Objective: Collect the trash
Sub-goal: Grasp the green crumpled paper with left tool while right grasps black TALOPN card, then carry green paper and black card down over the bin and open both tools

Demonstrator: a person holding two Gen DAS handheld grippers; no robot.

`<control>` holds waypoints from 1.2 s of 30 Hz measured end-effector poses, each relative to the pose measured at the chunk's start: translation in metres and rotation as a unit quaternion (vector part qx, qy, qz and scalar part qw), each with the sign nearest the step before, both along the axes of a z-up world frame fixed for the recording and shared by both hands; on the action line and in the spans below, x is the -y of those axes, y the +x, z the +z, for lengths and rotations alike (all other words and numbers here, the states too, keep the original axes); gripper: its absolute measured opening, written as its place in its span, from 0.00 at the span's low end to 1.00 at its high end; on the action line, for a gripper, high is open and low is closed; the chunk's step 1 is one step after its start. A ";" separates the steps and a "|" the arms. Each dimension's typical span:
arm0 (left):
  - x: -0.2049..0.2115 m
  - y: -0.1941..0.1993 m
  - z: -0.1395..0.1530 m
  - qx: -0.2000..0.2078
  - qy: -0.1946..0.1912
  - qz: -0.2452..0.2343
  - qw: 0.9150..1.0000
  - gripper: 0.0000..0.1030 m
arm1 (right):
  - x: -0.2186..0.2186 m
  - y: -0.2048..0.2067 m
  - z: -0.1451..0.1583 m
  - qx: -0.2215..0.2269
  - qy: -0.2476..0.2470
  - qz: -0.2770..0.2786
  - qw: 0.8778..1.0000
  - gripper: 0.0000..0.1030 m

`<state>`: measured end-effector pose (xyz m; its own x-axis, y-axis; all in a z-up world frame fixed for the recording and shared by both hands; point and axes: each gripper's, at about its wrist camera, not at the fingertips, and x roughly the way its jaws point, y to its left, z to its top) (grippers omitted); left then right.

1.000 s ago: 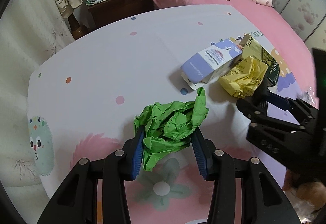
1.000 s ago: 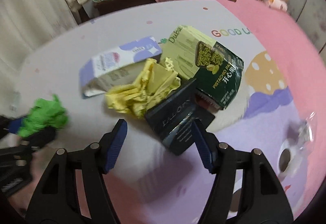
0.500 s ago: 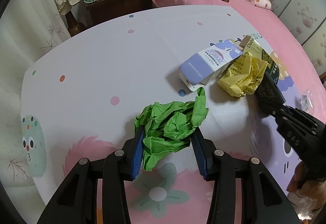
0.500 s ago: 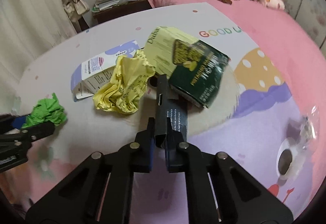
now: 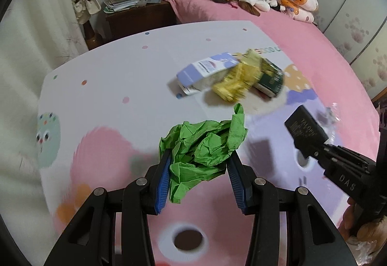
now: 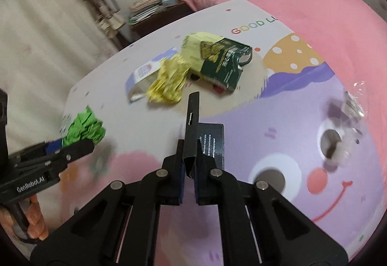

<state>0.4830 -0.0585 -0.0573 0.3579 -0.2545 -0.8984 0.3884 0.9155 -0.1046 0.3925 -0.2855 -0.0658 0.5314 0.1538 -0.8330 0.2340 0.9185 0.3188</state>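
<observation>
Over the cartoon play mat, left gripper jaws clamp green crumpled paper; right gripper jaws pinch a flattened black carton

left claw: "GenRobot.AI" | right claw: "DAS" | mat: "GOOD L.."

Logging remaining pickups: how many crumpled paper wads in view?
2. Green wad is clamped in the left claw; yellow wad lies on the mat among the boxes. Others may be hidden.

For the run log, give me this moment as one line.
left gripper: shut on green crumpled paper | right gripper: shut on black flat box | left on mat: yellow paper, green carton
</observation>
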 end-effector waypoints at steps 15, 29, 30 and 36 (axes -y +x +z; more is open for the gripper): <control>0.055 -0.285 0.019 0.008 0.010 0.097 0.995 0.42 | -0.003 -0.214 0.057 0.041 0.022 0.206 0.977 0.03; 0.109 -0.467 -0.037 -0.057 0.062 0.084 0.993 0.43 | 0.032 -0.375 0.001 -0.040 0.035 0.266 0.962 0.04; 0.108 -0.471 -0.043 -0.062 0.064 0.083 0.993 0.43 | 0.033 -0.381 -0.008 -0.050 0.037 0.262 0.963 0.04; 0.101 -0.496 -0.115 -0.102 0.082 0.083 0.988 0.42 | 0.032 -0.404 -0.076 -0.102 0.047 0.235 0.965 0.03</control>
